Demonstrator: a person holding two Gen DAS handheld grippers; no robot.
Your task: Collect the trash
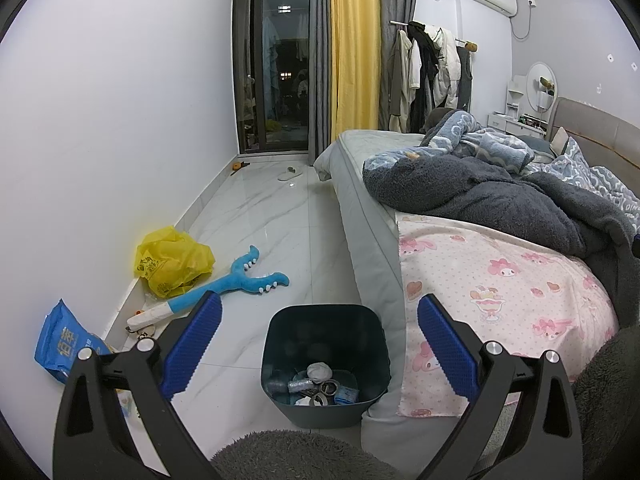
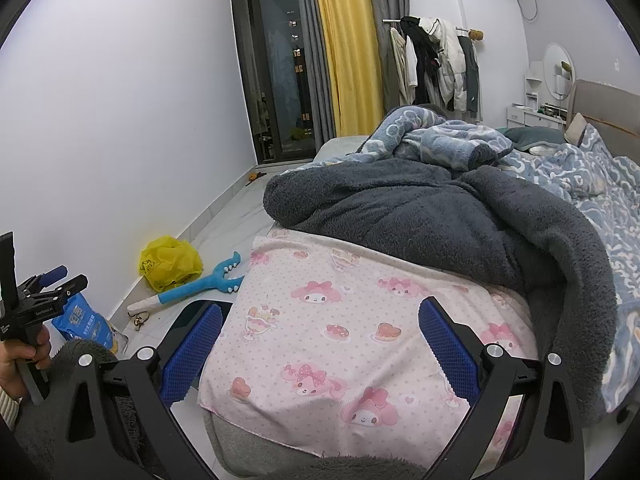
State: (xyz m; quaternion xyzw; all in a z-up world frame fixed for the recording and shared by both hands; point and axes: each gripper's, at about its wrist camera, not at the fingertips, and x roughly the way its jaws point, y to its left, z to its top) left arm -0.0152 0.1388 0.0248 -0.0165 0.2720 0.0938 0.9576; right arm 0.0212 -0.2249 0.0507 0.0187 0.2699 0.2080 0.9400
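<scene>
A dark bin (image 1: 325, 364) stands on the floor beside the bed, holding a crumpled tissue (image 1: 319, 371), tape rolls and small wrappers. My left gripper (image 1: 320, 340) hangs open above it, nothing between its blue pads. A crumpled yellow plastic bag (image 1: 172, 261) and a blue packet (image 1: 66, 340) lie by the wall on the left. My right gripper (image 2: 320, 340) is open over the pink patterned cloth (image 2: 360, 336) on the bed, empty. The yellow plastic bag (image 2: 170, 258) and the blue packet (image 2: 82, 322) also show in the right wrist view, where the left gripper (image 2: 60, 278) appears held by a hand.
A blue plush toy (image 1: 232, 280) lies on the tiled floor near the yellow bag. A grey fleece blanket (image 1: 500, 196) and blue bedding cover the bed. A slipper (image 1: 290, 174) sits far off by the glass door. Clothes hang on a rack (image 1: 428, 68).
</scene>
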